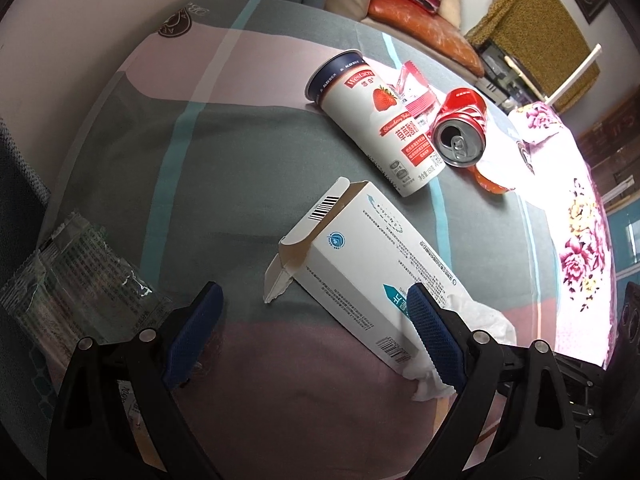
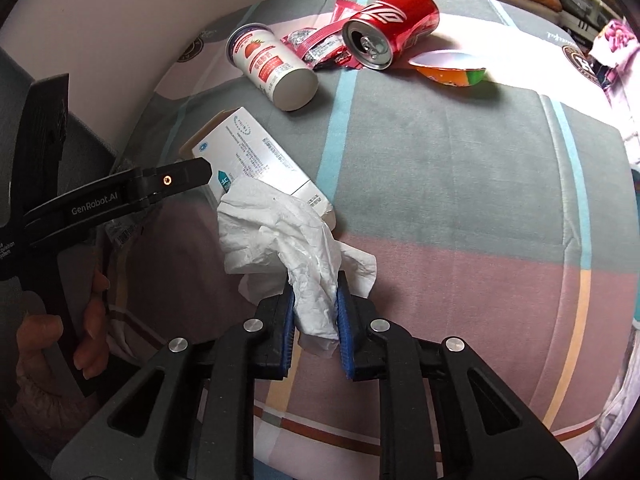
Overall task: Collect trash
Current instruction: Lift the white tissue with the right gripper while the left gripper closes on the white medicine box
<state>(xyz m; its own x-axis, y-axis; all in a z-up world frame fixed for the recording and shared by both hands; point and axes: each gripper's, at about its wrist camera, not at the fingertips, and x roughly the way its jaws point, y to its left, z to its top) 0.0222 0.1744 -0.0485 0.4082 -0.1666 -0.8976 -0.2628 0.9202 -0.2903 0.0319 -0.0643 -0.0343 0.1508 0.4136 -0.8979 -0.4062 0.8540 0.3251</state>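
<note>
Clear wrapper (image 1: 80,280): crumpled at far left on the checked cloth (image 1: 200,160), beside the left gripper (image 1: 316,332).
Left gripper: fingers wide apart, holding nothing, hovering by the white carton (image 1: 372,264).
White tissue (image 2: 288,236): clamped between the right gripper (image 2: 316,312) fingers, draped against the carton's near end.
Step in hand: tissue pickup, by my reading.
Next move: lift clear without dragging the carton.
Remaining: yogurt cup (image 1: 376,120), red can (image 1: 460,124), well beyond.

Tissue (image 2: 280,236) against box (image 2: 256,160); cup (image 2: 272,68) and can (image 2: 388,28) behind.
</note>
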